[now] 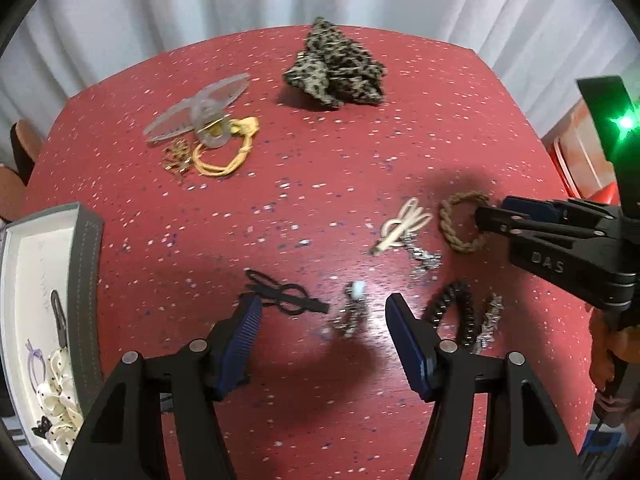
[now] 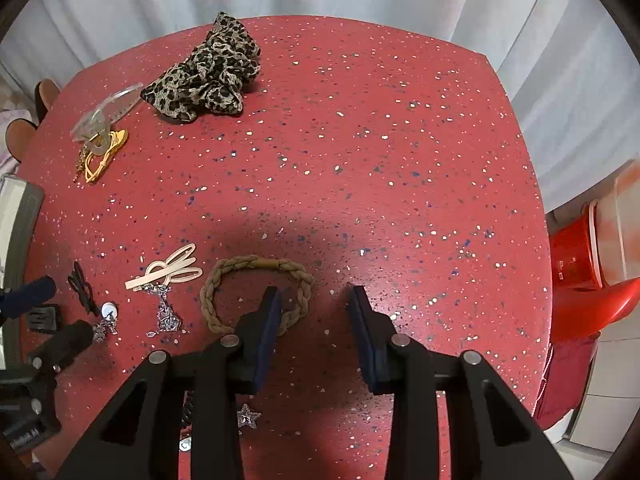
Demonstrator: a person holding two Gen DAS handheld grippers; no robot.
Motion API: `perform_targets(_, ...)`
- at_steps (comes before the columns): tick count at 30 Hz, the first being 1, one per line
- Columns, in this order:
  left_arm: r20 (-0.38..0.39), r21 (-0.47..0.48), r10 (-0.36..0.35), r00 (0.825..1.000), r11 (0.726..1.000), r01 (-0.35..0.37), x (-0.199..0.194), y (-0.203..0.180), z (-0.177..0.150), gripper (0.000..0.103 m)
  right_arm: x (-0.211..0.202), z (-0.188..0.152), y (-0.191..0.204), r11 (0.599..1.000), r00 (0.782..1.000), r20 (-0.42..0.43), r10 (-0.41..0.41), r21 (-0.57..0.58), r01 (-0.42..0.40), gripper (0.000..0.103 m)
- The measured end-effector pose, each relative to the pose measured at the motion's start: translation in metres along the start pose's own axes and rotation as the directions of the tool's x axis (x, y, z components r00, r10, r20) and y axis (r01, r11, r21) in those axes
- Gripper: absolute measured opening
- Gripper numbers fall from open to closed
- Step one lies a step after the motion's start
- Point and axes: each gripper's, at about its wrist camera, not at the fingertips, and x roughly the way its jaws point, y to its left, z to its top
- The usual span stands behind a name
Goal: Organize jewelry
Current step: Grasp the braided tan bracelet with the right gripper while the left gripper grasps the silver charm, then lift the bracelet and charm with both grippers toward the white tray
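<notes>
Jewelry lies scattered on a red speckled table (image 1: 320, 152). My left gripper (image 1: 323, 312) is open above a silver charm with a pale bead (image 1: 354, 308), with a black hair clip (image 1: 286, 294) at its left finger. My right gripper (image 2: 314, 304) is open; its left finger rests over the right side of a braided tan bracelet (image 2: 224, 276), also in the left wrist view (image 1: 452, 220). A cream hair clip (image 2: 168, 270) and a silver chain (image 2: 164, 312) lie to its left. A grey jewelry box (image 1: 86, 280) with white lining holds a polka-dot scrunchie (image 1: 60, 392).
A leopard-print scrunchie (image 1: 336, 68) sits at the table's far side. A clear hair claw (image 1: 200, 110), a yellow hair tie (image 1: 228, 152) and gold earrings (image 1: 178, 158) lie far left. A black coil bracelet (image 1: 460, 312) and a silver star (image 2: 248, 416) lie near. A red chair (image 2: 588, 276) stands right.
</notes>
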Motion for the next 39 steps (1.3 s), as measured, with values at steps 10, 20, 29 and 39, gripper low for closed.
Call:
perform_targets(10,-0.022,0.09,-0.038,0.999,0.995,0.039,0.006,-0.027,-0.001,0.015,0.003,0.003,-0.002,1.0,1.0,0.013,0.01,-0.007,-0.01,0.024)
perform_targets(20,-0.001,0.064,-0.117,0.993,0.991,0.117,-0.015,-0.023,-0.002,0.001,-0.005,-0.005,-0.026,0.982,0.993,0.023,0.118,0.145,-0.12,0.006)
perform_targets(29,0.022,0.02,-0.128,0.992,0.992,0.127,-0.041,-0.011,-0.006,0.001,-0.035,-0.008,-0.026,0.97,0.982,0.074,0.171,0.161,-0.181,0.006)
perform_targets(39,-0.022,0.03,-0.04,0.999,0.999,0.041,-0.026,-0.019,-0.012,0.001,-0.04,-0.017,-0.027,0.971,0.985,0.06,0.163,0.165,-0.171,0.006)
